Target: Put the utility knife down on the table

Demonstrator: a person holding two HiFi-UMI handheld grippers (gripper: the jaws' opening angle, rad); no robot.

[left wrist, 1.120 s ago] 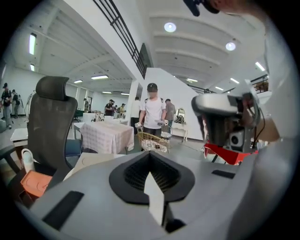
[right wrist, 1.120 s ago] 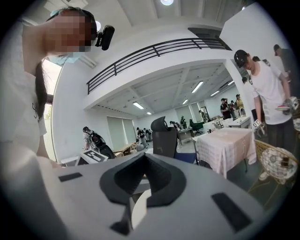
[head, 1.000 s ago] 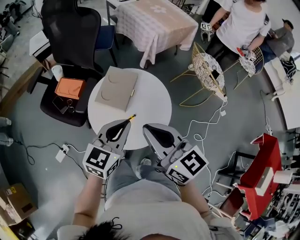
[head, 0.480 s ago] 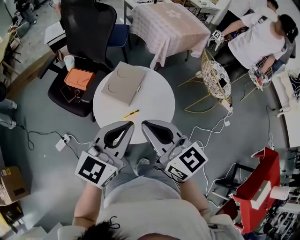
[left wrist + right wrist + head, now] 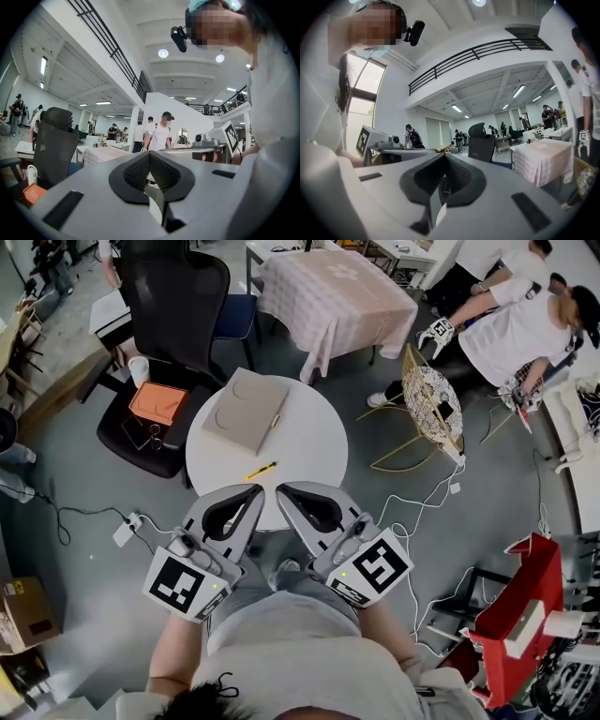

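Note:
The yellow utility knife (image 5: pixel 261 470) lies on the round white table (image 5: pixel 314 442), near its front edge, with nothing touching it. My left gripper (image 5: pixel 255 490) hangs just short of the table's front rim, a little below the knife, jaws shut and empty. My right gripper (image 5: pixel 281 490) sits beside it, tips almost meeting the left's, also shut on nothing. Both gripper views point up across the room and show only closed jaws: left gripper (image 5: pixel 150 155), right gripper (image 5: pixel 442 156). The knife and table are out of sight in them.
A flat tan cardboard box (image 5: pixel 246 411) lies on the table's far left. A black office chair (image 5: pixel 178 296) and a dark stool with an orange item (image 5: pixel 159 401) stand to the left. A cloth-covered table (image 5: pixel 337 292), wire chair (image 5: pixel 431 399), floor cables (image 5: pixel 412 498) and people (image 5: pixel 520 324) lie beyond.
One second ago my left gripper held the knife over the table. The knife now lies on the table, and both grippers have drawn back toward me and tilted upward.

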